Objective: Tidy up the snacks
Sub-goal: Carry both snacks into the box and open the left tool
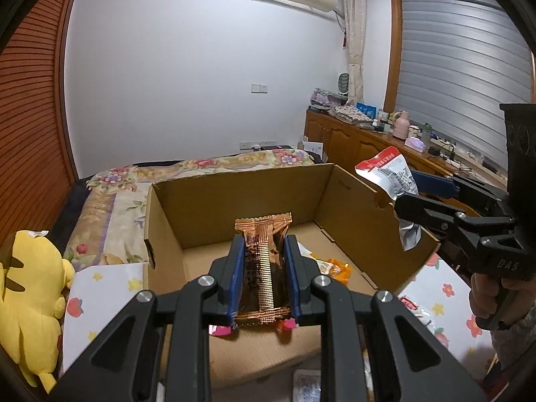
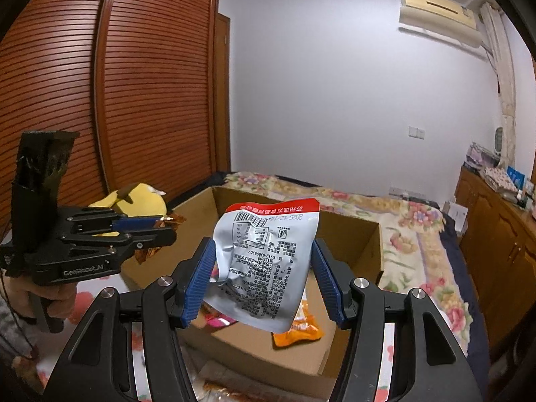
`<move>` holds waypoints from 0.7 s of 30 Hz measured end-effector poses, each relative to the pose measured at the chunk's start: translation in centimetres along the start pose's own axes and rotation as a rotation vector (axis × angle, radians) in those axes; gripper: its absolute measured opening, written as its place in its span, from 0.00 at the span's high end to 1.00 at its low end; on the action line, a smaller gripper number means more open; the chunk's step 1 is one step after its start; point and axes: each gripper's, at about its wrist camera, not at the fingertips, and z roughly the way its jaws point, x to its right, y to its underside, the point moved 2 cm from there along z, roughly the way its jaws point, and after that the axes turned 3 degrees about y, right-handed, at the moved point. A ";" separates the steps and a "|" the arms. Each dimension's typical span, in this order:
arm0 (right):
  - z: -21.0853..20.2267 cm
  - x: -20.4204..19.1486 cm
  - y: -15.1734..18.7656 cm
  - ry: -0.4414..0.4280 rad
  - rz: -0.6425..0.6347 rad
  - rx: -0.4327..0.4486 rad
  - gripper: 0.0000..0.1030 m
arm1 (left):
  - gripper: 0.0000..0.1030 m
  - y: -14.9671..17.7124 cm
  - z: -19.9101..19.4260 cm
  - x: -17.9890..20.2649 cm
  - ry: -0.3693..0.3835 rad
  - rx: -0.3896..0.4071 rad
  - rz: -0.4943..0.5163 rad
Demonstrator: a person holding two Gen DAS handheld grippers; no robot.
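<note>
— What lettering can be read here?

— "GenRobot.AI" in pale letters on the black body of the left gripper (image 2: 147, 234), in the right wrist view. "DA5" is stamped on the right gripper (image 1: 407, 192), in the left wrist view.

— And the packets?

— The silver snack pouch (image 2: 264, 264) hangs upside down, so its print is inverted: a date, "2025.12.14", under the red band, a barcode, and the digits "0512-63868307" further down. The red band carries white Chinese characters, too small to make out.

— The copper-brown wrapper (image 1: 263, 268)?

— Its dark panel shows marks, none legible.
</note>
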 end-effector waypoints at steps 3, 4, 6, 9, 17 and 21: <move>1.0 0.3 0.2 0.007 0.001 -0.011 0.42 | 0.80 0.2 0.7 -0.5 -0.010 -0.013 -0.005; 1.2 0.3 0.2 0.009 0.001 -0.015 0.42 | 0.80 0.2 0.9 -0.6 -0.013 -0.019 -0.008; 1.8 0.5 0.3 0.013 0.003 -0.026 0.42 | 0.80 0.2 1.5 -0.9 -0.017 -0.032 -0.013; 2.8 0.4 0.5 0.027 0.002 -0.043 0.42 | 0.80 0.4 2.1 -0.8 -0.025 -0.053 -0.012; 4.6 0.5 1.4 0.028 0.006 -0.094 0.42 | 0.80 0.9 3.3 -0.2 -0.043 -0.106 0.012; 5.4 0.2 1.9 0.017 0.007 -0.133 0.42 | 0.79 1.1 3.6 0.1 -0.040 -0.128 0.022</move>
